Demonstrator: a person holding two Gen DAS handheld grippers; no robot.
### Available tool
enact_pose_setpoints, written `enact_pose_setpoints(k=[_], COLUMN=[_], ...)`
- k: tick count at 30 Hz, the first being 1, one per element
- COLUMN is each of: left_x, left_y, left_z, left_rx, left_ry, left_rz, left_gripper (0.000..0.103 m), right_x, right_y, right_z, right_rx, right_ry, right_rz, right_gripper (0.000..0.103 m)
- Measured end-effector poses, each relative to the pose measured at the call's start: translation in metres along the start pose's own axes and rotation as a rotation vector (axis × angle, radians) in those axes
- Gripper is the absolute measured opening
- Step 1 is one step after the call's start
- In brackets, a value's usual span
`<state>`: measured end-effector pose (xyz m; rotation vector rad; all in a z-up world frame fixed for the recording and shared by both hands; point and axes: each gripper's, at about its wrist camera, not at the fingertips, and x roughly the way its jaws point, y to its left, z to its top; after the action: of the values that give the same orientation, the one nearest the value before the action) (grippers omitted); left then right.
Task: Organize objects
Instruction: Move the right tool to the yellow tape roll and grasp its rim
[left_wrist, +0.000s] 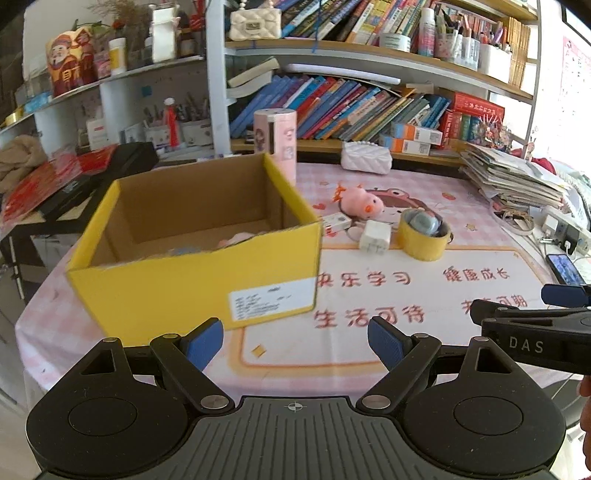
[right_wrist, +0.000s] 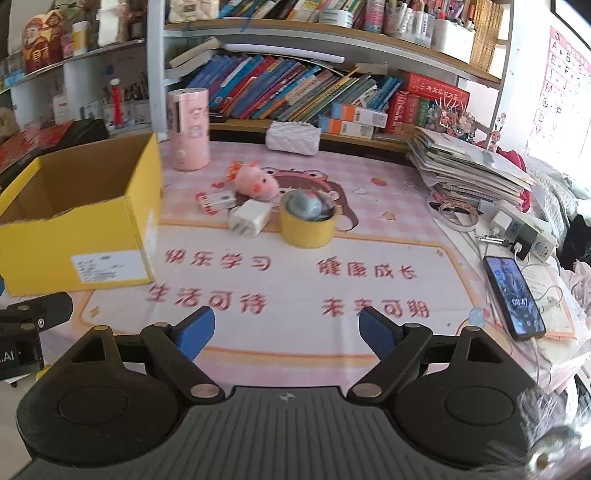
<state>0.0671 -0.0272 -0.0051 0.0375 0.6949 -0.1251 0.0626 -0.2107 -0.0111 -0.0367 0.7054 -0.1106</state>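
Pink tablecloth (right_wrist: 295, 288), left gripper (left_wrist: 295, 341) and right gripper (right_wrist: 286, 328) level above it, both spread, empty.

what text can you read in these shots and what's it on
"快乐学习", "健康成长", "生活可待", "未来可期": red print on the tablecloth.
"DAS": side of the right gripper.
".AI": side of the left gripper.
Alphabet letters "A", "E", "I": wall poster.
Box label, book spines, phone screen: too blurred.

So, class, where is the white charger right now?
In the right wrist view the white charger lies mid-table, between the yellow tape roll and the yellow box.
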Motion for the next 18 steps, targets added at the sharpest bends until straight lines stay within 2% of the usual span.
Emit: enact_pose_setpoints(k=[18], left_x=[0.064], left_y=[-0.066], left_z=[0.037], left_rx=[-0.014], left_ry=[0.046], left_rz=[0.015], left_gripper=[0.088], right_x=[0.071], right_y=[-0.064], right_z=[0.043], right_rx=[-0.032], right_ry=[0.041], right_rz=[0.042], right_gripper=[0.085])
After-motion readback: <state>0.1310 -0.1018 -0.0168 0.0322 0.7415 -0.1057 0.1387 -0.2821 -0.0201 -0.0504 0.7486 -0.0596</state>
